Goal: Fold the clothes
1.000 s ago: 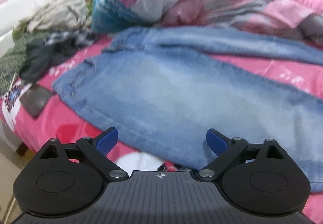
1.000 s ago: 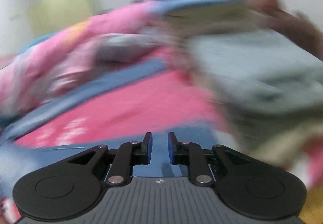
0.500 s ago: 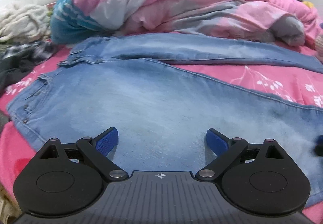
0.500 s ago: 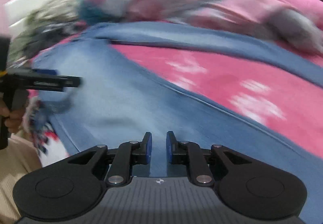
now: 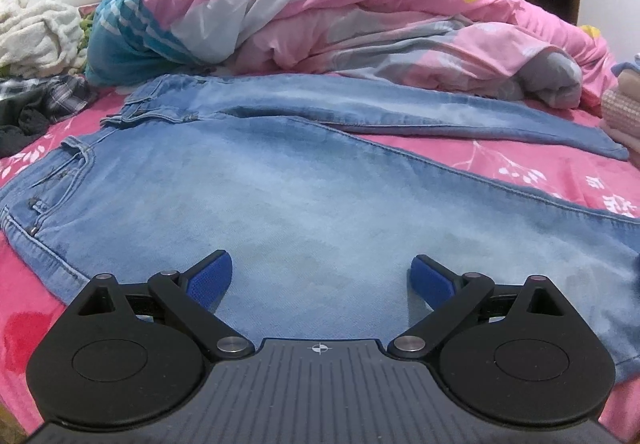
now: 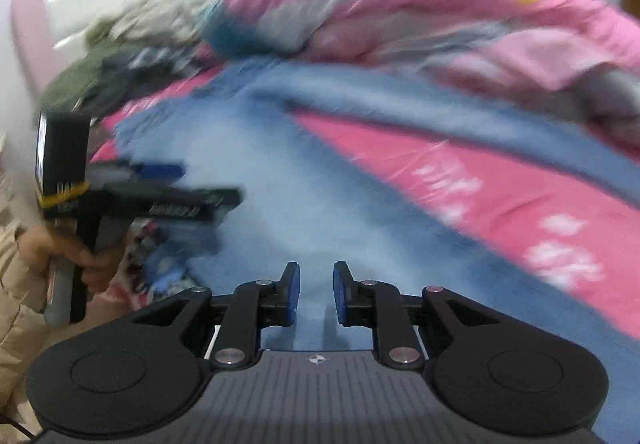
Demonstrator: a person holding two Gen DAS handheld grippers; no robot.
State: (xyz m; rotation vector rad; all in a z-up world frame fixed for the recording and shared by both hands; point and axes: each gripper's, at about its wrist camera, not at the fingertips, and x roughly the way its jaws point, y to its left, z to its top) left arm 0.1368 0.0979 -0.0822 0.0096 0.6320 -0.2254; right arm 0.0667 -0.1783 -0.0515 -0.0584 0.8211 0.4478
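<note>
A pair of light-blue jeans (image 5: 280,180) lies spread flat on a bed with a pink floral sheet (image 5: 520,164). In the left wrist view the waistband sits at the left of the frame and the two legs run off to the right, one across the middle, the other higher up beside a bunched pink, grey and teal quilt (image 5: 340,4). A heap of other clothes (image 5: 40,56) fills the upper left corner.

The left tool (image 5: 321,278) hangs low over the nearer leg with its blue pads far apart and nothing between them.

The right wrist view is blurred. The right tool (image 6: 316,294) stands over the same denim with a narrow gap between its pads; no cloth is pinched in that gap. At the left of that frame a hand (image 6: 68,252) in a beige sleeve grips the handle of the left tool.
</note>
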